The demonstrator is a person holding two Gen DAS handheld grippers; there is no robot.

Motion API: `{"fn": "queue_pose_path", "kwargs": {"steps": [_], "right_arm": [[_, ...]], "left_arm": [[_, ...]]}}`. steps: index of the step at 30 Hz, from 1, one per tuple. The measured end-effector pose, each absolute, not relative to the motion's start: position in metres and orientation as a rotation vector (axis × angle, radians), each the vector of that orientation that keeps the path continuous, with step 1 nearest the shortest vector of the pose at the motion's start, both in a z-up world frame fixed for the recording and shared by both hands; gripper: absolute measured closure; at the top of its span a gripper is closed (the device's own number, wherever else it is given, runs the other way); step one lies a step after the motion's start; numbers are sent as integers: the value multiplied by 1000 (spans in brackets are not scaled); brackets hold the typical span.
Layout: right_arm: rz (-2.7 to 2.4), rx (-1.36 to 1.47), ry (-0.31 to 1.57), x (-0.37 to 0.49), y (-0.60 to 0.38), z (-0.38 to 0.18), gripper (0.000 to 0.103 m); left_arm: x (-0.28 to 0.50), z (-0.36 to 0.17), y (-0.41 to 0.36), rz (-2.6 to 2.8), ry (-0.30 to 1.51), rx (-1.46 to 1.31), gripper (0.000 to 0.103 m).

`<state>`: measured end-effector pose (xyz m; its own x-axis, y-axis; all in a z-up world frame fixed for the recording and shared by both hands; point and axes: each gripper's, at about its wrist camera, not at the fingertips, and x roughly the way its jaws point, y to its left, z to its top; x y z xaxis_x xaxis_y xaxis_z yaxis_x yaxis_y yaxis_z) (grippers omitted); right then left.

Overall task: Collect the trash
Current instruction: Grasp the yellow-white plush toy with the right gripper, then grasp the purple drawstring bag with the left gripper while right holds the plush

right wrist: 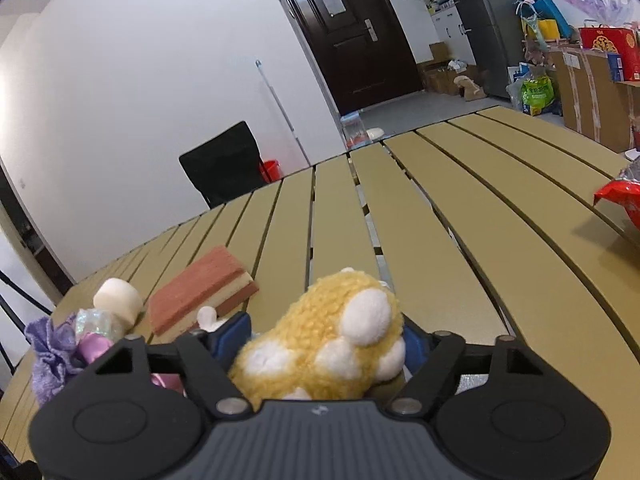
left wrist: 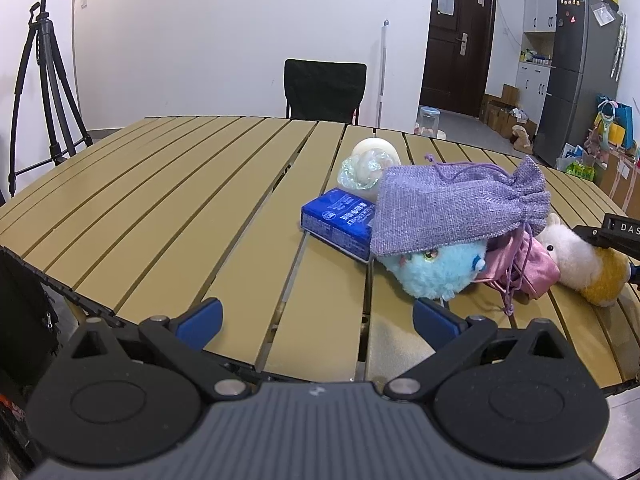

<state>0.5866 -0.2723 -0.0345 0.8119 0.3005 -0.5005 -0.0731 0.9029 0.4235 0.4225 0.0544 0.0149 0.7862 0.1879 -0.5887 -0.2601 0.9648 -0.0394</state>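
Yellow plush toy [right wrist: 320,336] between right gripper [right wrist: 326,330] jaws, pads touching

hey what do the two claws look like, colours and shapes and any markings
Both match: left claw and right claw have blue fingertip pads on black linkage arms with silver pivot pins, round black housings, and a ribbed grey body bearing a small white logo. No cables or sleeves show.

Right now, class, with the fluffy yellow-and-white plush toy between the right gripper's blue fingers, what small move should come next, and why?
Probably close the right gripper a little further, then lift. The fluffy yellow-and-white plush toy fills the gap between its blue fingers but lies on the tan slatted table; soft pile compresses, so a loose hold might slip.
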Motion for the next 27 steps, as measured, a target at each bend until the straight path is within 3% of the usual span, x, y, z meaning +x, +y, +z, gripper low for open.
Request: {"fn": "queue_pose_path", "kwargs": {"steps": [9, 17, 22, 27], "right_arm": [[235, 465, 531, 577, -275, -26, 51], [233, 445, 460, 565, -275, -20, 52], [165, 106, 291, 539, -242, -6, 52], [197, -17, 273, 533, -225, -9, 49]], "left_arm": [[420, 21, 47, 236, 595, -123, 0], [424, 42, 24, 213, 532, -85, 0], [424, 43, 12, 202, 521, -72, 0], [427, 44, 6, 199, 519, -70, 0]]}}
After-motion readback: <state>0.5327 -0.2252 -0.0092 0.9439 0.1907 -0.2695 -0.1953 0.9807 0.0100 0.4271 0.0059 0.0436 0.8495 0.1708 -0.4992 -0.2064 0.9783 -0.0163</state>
